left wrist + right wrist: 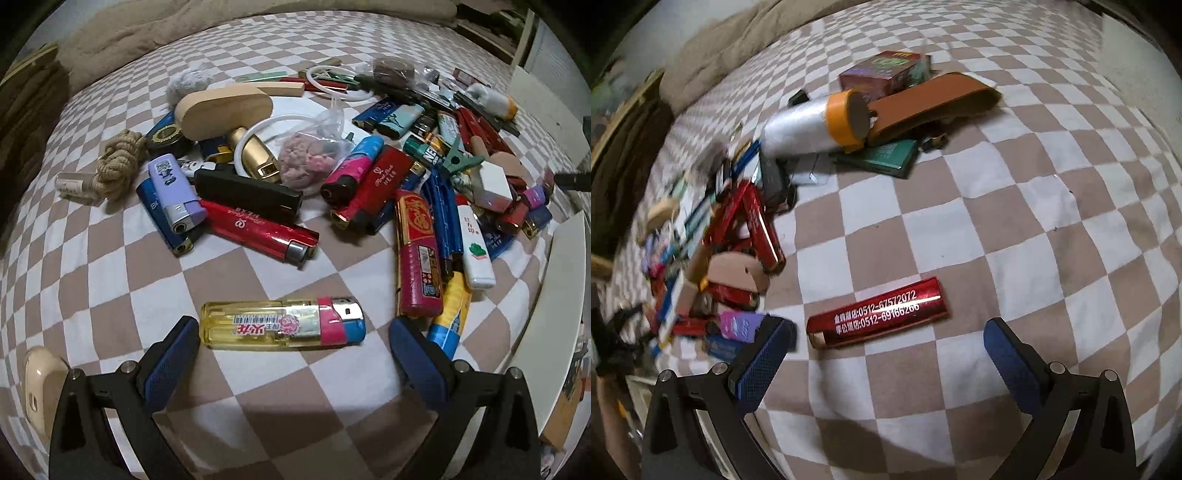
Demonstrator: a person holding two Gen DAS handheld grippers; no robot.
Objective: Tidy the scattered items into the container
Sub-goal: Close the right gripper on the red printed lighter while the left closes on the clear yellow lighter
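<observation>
left tool (293, 334) gapes wide around a yellow lighter (282, 324) on the checkered bed (110, 295); right tool (888, 334) wide at a red lighter (878, 312), blurred pile (713, 254) probably lighters.

Left claw (294, 334) spread wide, low; right claw (889, 334) likewise spread, empty.
</observation>
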